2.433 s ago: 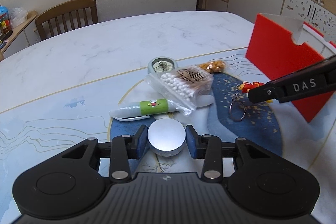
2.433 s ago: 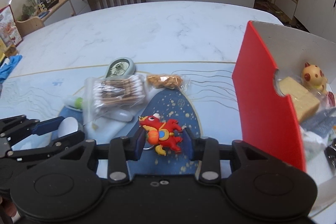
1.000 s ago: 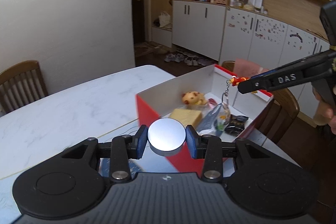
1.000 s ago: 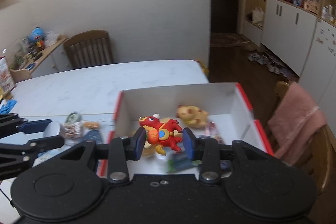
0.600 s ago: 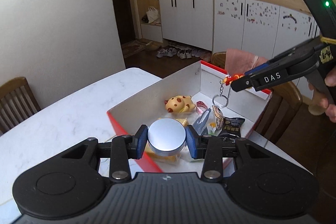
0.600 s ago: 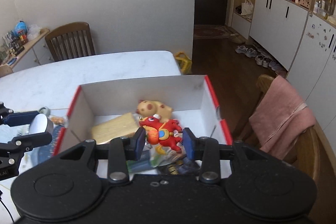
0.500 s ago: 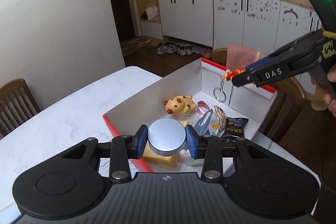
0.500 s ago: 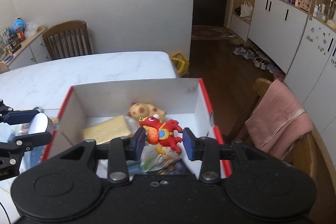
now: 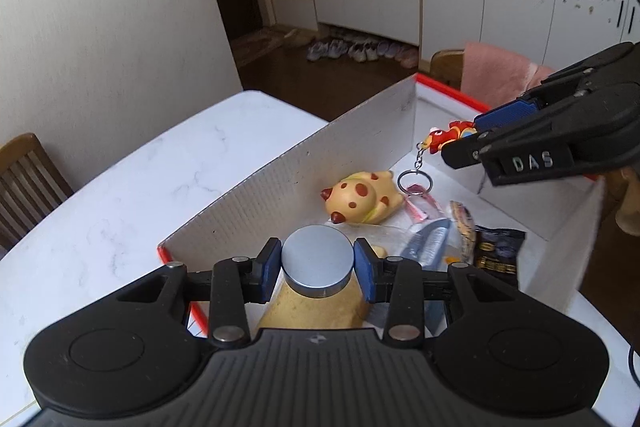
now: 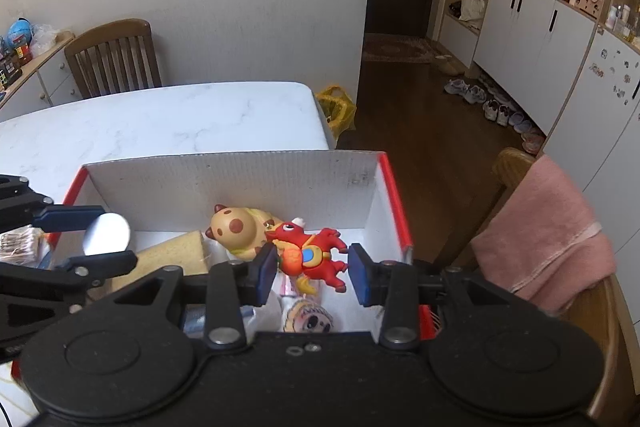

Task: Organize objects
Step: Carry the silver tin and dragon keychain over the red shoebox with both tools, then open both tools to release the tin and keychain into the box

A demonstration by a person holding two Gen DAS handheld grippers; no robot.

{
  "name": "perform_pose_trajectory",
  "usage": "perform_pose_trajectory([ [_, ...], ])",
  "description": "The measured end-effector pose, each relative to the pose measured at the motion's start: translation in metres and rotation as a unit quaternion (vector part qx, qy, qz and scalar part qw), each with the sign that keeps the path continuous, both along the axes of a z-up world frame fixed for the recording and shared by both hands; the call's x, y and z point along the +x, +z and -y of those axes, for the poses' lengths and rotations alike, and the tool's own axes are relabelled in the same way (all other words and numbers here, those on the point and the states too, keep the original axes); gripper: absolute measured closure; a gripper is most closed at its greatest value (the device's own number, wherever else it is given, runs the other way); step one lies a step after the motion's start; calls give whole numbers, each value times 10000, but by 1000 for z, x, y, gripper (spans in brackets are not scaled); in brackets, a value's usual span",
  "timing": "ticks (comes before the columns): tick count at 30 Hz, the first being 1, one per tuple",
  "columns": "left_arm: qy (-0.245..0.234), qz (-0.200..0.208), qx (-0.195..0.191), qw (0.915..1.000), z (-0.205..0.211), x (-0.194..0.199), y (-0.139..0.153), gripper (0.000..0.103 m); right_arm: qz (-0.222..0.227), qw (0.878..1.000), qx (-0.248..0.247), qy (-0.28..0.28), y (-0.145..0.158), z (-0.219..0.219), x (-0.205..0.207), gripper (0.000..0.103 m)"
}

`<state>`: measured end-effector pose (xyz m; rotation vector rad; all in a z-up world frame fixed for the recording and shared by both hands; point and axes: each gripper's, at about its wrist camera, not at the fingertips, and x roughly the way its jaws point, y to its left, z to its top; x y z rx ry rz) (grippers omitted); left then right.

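Observation:
My left gripper [image 9: 318,265] is shut on a round silver tin [image 9: 318,260] and holds it above the near end of the red cardboard box [image 9: 360,131]. The tin also shows in the right wrist view [image 10: 106,233]. My right gripper [image 10: 312,269] is shut on a red dragon keychain [image 10: 314,255] and holds it over the box's far end [image 10: 240,179]. In the left wrist view the keychain [image 9: 446,137] hangs from the right gripper [image 9: 464,143] with its ring [image 9: 415,182] dangling.
Inside the box lie a yellow spotted toy [image 9: 362,197], a yellow sponge [image 9: 320,311], a dark snack packet [image 9: 498,253] and small wrapped items. A chair with a pink towel [image 10: 548,227] stands beside the table. A cotton swab bag [image 10: 18,247] lies on the table left of the box.
Both grippers lifted their objects off the table and carried them over the red box. In the last half second both sank lower toward the box contents.

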<state>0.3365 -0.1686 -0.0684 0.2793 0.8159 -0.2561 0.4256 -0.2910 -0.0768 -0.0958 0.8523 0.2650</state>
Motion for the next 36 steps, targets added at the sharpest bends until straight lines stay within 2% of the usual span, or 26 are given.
perform_pose_trajectory([
  [11,76,-574,-32,9983,3,33,-27,65,-470,9979,-322,295,-33,-16,7,65],
  [26,159,-1182,48,9928,6,56,-47,65,-698,9969,-155,328,-34,-11,14,63],
  [29,157,-1260,64,9919,6,56,-49,61,-701,9969,-102,354,-32,-9,12,60],
  [33,153,-1140,85,9933,6,51,-46,41,-672,9970,-34,370,-28,-7,8,54],
  [36,143,-1093,50,9939,7,47,-42,39,-654,9971,-18,400,-25,-5,3,53],
])
